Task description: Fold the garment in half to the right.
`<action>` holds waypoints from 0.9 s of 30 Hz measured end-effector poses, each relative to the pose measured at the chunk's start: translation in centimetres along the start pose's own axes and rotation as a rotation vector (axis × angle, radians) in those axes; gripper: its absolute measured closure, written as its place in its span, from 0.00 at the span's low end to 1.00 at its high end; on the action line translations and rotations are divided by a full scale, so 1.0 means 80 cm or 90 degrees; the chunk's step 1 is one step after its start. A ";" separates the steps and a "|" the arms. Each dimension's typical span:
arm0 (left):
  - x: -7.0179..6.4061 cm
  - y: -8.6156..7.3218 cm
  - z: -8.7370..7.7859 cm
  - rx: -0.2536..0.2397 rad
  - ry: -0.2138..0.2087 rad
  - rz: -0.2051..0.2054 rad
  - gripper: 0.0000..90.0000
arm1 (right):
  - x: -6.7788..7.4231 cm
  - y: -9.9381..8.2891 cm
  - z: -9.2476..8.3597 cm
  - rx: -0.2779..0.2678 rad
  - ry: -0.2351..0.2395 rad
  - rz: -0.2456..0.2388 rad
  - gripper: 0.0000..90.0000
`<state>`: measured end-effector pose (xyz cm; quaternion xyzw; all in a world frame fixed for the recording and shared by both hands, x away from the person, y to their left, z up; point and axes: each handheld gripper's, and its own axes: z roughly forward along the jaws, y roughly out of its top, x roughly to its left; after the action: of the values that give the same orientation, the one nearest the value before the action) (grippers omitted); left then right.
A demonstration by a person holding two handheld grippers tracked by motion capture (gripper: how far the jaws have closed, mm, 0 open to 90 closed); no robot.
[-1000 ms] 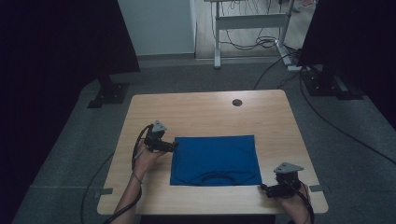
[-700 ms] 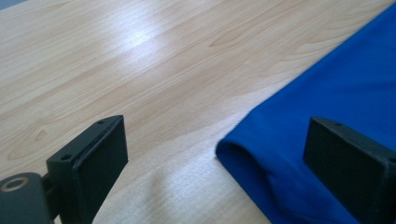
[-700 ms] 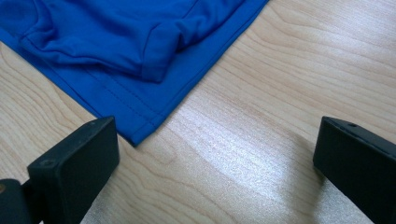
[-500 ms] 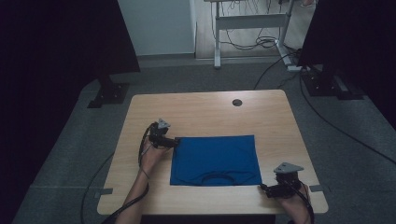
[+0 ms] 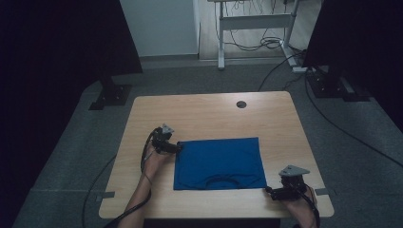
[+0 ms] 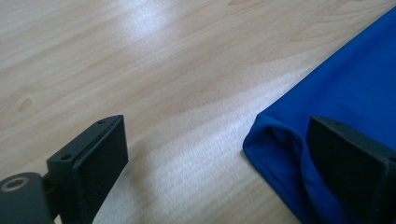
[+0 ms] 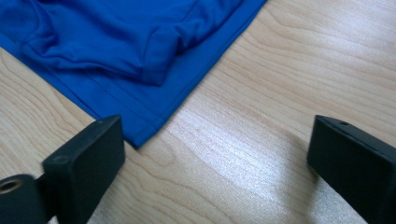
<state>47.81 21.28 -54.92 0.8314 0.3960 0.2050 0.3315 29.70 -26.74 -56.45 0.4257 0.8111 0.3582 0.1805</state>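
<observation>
Left gripper [image 5: 177, 147] has lowered onto blue cloth [image 5: 219, 162] on wooden table [image 5: 209, 114].

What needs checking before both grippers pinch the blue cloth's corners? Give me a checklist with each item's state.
1. Left gripper open: ok, jaws wide apart.
2. Blue cloth corner between the left jaws: ok, it lies beside one jaw, not yet pinched.
3. Right gripper open: ok, though its jaws have just been closing slightly, with nothing pinched.
4. Cloth corner between the right jaws: ok, it lies just inside one pad.
5. Cloth flat on the table: ok, folded into a neat rectangle.
6. Layers in each corner: cannot tell.
</observation>
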 end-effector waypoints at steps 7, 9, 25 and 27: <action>0.002 -0.012 -0.006 -0.014 -0.024 -0.021 0.08 | 0.010 0.012 0.001 -0.007 0.017 -0.014 0.09; 0.002 -0.013 -0.006 -0.014 -0.026 -0.021 0.08 | 0.012 0.014 0.001 -0.009 0.019 -0.015 0.09; 0.003 -0.013 -0.006 -0.012 -0.038 -0.018 0.08 | 0.055 0.058 0.025 -0.037 0.081 -0.059 0.09; 0.004 -0.013 -0.006 -0.012 -0.038 -0.018 0.08 | 0.061 0.063 0.029 -0.037 0.087 -0.066 0.09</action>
<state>47.12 22.20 -55.31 0.8285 0.3957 0.1791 0.3535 31.12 -19.83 -54.22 0.3524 0.8317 0.4002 0.1550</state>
